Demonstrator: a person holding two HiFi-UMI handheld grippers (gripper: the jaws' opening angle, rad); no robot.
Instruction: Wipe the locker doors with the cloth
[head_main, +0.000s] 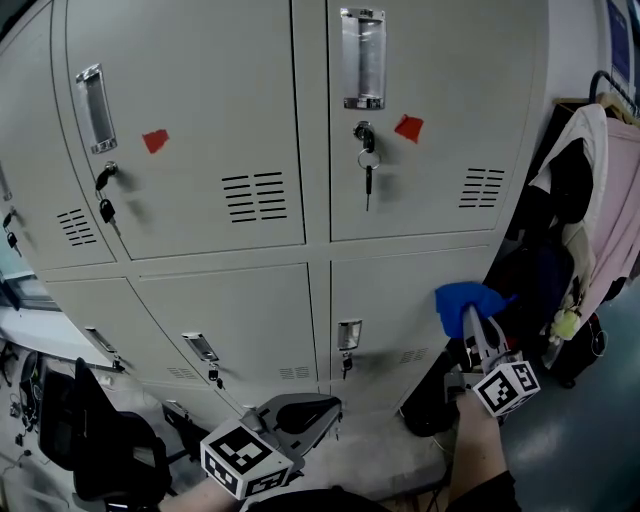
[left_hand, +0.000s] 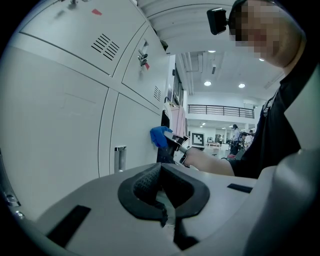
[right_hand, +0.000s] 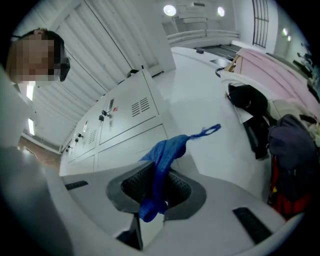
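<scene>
A blue cloth (head_main: 463, 299) is pinched in my right gripper (head_main: 473, 320), which is shut on it and holds it up against the lower right locker door (head_main: 400, 285). In the right gripper view the cloth (right_hand: 161, 167) hangs from between the jaws, a thin loop trailing off toward the pale door (right_hand: 125, 145). My left gripper (head_main: 322, 412) sits low in front of the bottom lockers, shut with nothing in it. From the left gripper view I look along the locker fronts (left_hand: 65, 115) to the cloth (left_hand: 160, 135) and the right gripper (left_hand: 176, 144).
The upper doors (head_main: 190, 120) carry recessed handles, red stickers and keys (head_main: 367, 176) hanging in the locks. Clothes and bags (head_main: 585, 210) hang on a rack to the right of the lockers. A black chair (head_main: 100, 445) stands at lower left.
</scene>
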